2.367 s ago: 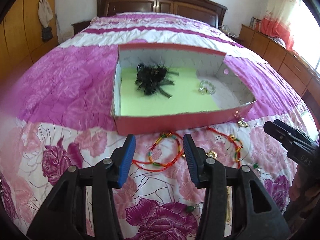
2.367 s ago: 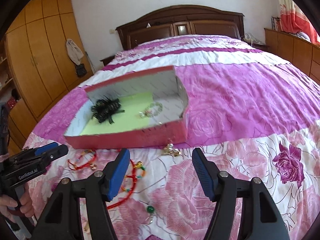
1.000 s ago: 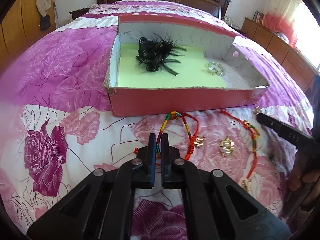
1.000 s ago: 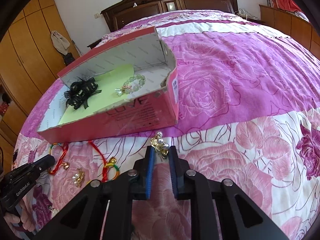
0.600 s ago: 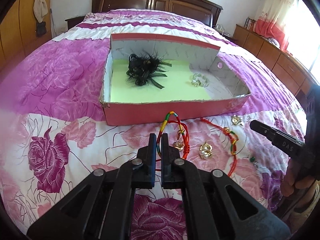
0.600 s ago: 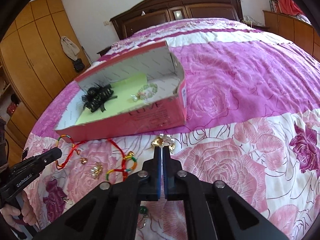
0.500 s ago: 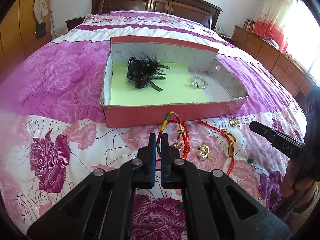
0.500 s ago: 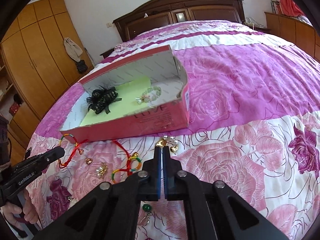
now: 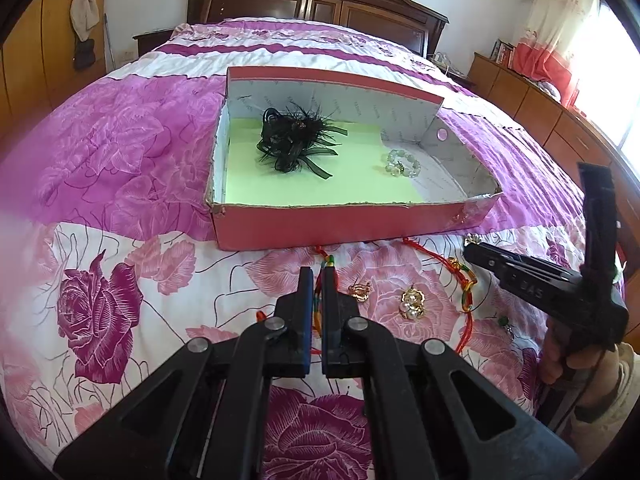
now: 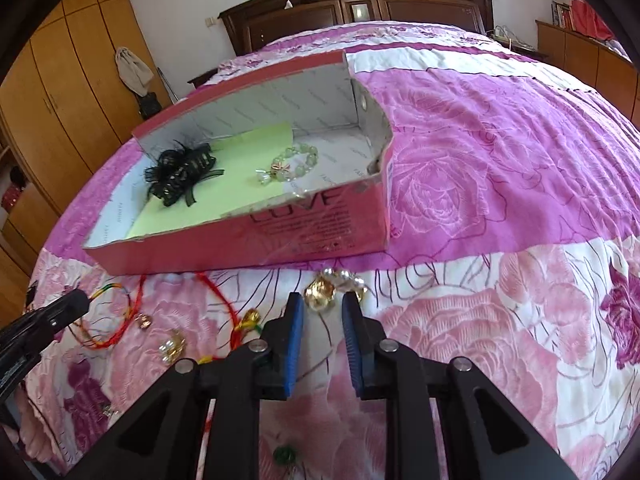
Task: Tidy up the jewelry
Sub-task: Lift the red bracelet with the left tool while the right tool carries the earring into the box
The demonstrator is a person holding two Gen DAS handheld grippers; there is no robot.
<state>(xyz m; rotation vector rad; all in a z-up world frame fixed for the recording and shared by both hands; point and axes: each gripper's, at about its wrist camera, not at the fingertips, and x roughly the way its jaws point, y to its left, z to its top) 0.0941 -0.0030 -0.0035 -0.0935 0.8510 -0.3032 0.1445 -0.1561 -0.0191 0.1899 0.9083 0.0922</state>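
Pinching a red cord bracelet [image 9: 318, 304], the left gripper [image 9: 317, 280] sits clamped tight, the cord running between its pads just short of the pink box [image 9: 340, 228]. The right gripper [image 10: 322, 305] has just been opening, jaws now apart and empty, a gold brooch [image 10: 320, 294] lying right at its tips on the bedspread [image 10: 500, 184]. Inside the box: a black hair clip [image 9: 294, 140] and a bead bracelet [image 9: 402, 164].

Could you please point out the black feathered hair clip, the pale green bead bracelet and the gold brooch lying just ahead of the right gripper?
black feathered hair clip [image 9: 296, 142]: left wrist view, on its dark centre.
pale green bead bracelet [image 10: 298, 160]: right wrist view, on its beads.
gold brooch [image 10: 320, 294]: right wrist view, on its gold body.
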